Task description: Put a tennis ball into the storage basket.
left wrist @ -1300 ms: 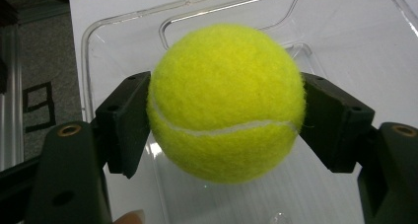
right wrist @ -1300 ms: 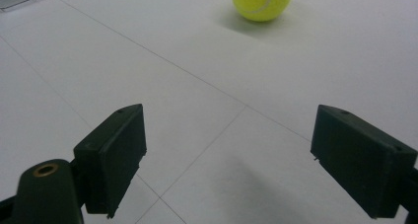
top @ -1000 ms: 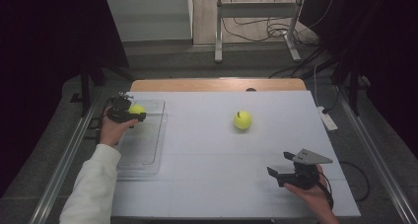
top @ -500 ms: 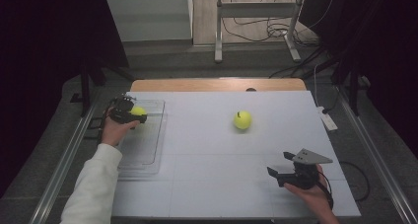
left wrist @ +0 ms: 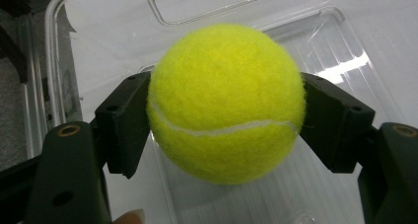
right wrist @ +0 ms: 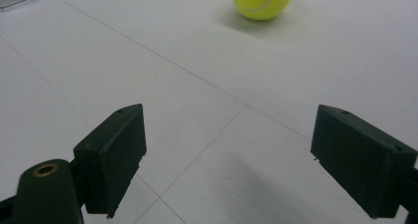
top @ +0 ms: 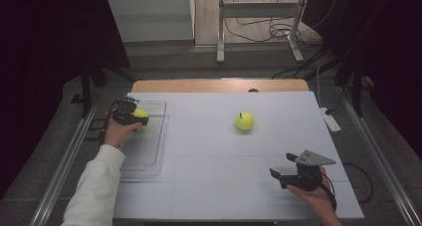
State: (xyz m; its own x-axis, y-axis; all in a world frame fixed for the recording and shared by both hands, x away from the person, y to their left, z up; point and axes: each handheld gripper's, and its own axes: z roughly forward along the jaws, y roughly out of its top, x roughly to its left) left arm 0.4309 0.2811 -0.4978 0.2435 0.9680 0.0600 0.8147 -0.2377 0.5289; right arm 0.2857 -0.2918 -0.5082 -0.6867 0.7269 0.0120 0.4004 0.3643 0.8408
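Note:
A yellow tennis ball [left wrist: 226,103] is clamped between both pads of my left gripper [left wrist: 224,120], which hangs over the clear plastic tray [left wrist: 315,31]. In the high view that gripper [top: 133,116] sits above the far end of the tray [top: 149,146] at the table's left, the ball [top: 140,113] showing at its tip. A second tennis ball [top: 245,121] lies loose on the white table, right of centre. My right gripper [top: 283,167] rests near the front right edge, jaws wide apart with nothing between them, and the loose ball [right wrist: 262,2] lies well ahead of it [right wrist: 229,160].
The white tabletop [top: 209,151] has thin seam lines across it. A white power strip [top: 330,120] lies at the right edge. Metal rails run along both sides of the table, and a stand with cables [top: 259,32] is on the floor beyond.

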